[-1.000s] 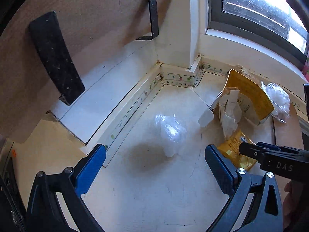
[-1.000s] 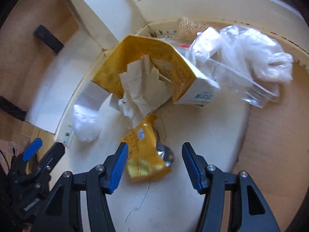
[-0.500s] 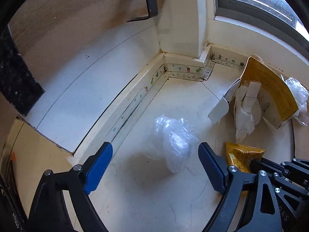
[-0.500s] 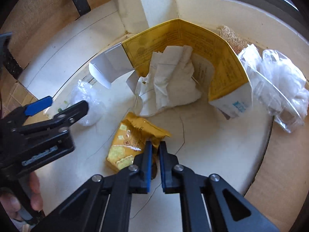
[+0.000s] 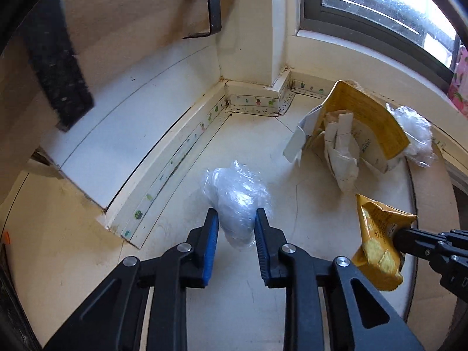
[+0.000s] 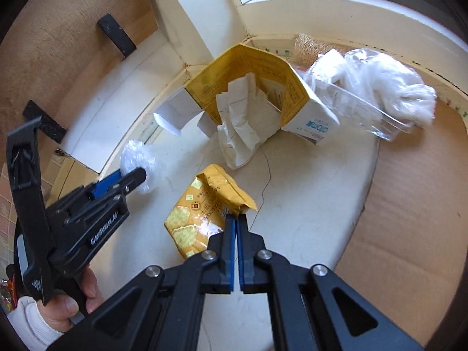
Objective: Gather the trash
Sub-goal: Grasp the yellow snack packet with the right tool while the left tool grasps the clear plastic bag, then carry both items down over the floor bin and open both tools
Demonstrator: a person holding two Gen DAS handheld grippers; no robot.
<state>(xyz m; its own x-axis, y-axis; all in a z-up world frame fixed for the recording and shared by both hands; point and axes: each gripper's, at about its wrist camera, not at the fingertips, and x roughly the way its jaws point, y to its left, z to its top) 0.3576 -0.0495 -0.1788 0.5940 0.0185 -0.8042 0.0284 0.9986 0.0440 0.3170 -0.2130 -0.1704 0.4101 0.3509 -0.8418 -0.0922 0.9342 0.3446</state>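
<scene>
- Two grippers work at once over a pale floor (image 5: 307,234) in a corner below a window (image 5: 380,8).
- Left gripper (image 5: 236,222): its blue-padded jaws have narrowed around a crumpled clear plastic wad (image 5: 237,199), one pad on each side; whether they already press it firmly cannot be told. Seen from the right wrist, the wad (image 6: 137,158) lies near the skirting on the left.
- Right gripper (image 6: 235,225): jaws pinched tight on the torn edge of a yellow snack wrapper (image 6: 204,210), which hangs from the tips in the left wrist view (image 5: 377,242).
- Remaining trash, farther off: a yellow carton (image 6: 263,87) lying open with crumpled paper (image 6: 242,128) spilling from it, and a clear bag of white stuffing (image 6: 380,93) to its right, beside a sheet of cardboard (image 6: 409,204).
- Step in hand, as judged: securing one piece per gripper before lifting.
- Technique: finish closing the left jaws on the thick middle of the wad, not its loose film, since thin plastic may slip out; lift both pieces straight up; keep the wrapper's open end upward so crumbs stay inside.
</scene>
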